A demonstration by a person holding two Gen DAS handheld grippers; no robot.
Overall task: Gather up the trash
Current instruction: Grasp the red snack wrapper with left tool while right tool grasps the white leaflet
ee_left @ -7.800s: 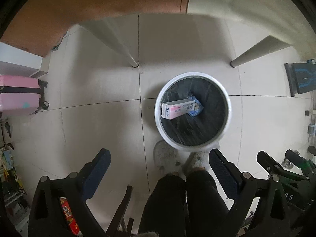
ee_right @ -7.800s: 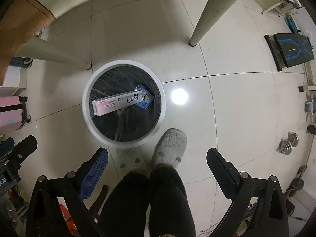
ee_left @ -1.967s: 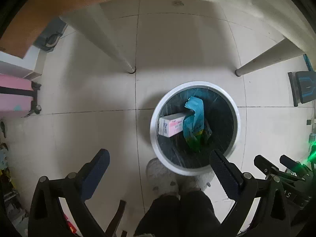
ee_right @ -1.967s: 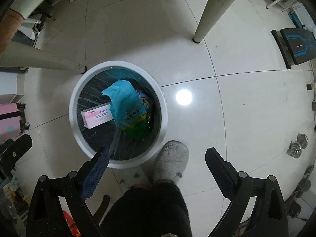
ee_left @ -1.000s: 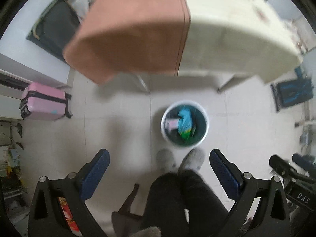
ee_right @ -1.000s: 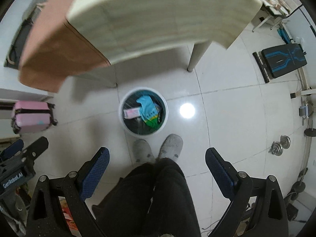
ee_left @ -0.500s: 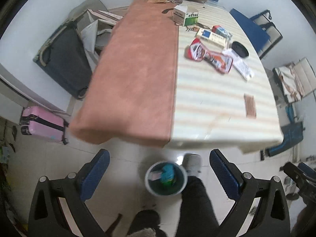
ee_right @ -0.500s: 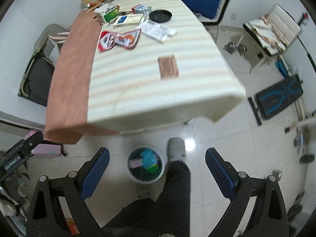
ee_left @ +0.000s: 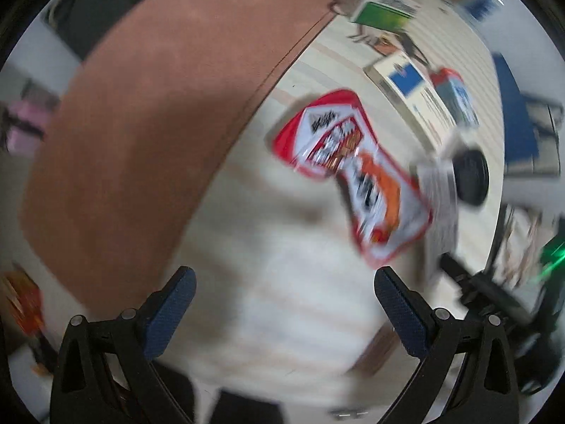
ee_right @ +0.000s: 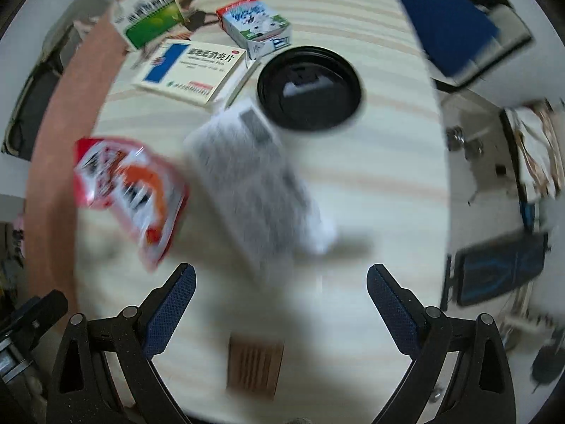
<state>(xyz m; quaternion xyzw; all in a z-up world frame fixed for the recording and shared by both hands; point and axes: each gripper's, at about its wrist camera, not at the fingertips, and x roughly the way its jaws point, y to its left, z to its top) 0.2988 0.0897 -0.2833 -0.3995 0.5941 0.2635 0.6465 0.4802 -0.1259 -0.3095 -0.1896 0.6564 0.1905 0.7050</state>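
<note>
Both views are blurred by motion. A red and white snack wrapper (ee_left: 353, 176) (ee_right: 130, 190) lies on the striped tablecloth (ee_left: 282, 282). A white printed packet (ee_right: 254, 187) lies to its right, in front of a black round lid (ee_right: 309, 86). A small brown packet (ee_right: 255, 365) lies near the table's front edge. My left gripper (ee_left: 282, 300) is open and empty above the table, just short of the wrapper. My right gripper (ee_right: 280, 296) is open and empty, just short of the white packet.
A blue and white medicine box (ee_right: 190, 69), a green and white box (ee_right: 148, 16) and a small milk carton (ee_right: 256, 24) stand at the back. A brown cloth (ee_left: 141, 123) covers the table's left part. A blue chair (ee_right: 441, 10) stands at the right.
Both grippers rose from over the floor bin to above the table and closed in on the wrapper and packets. The bin is out of view now. Both stayed open.
</note>
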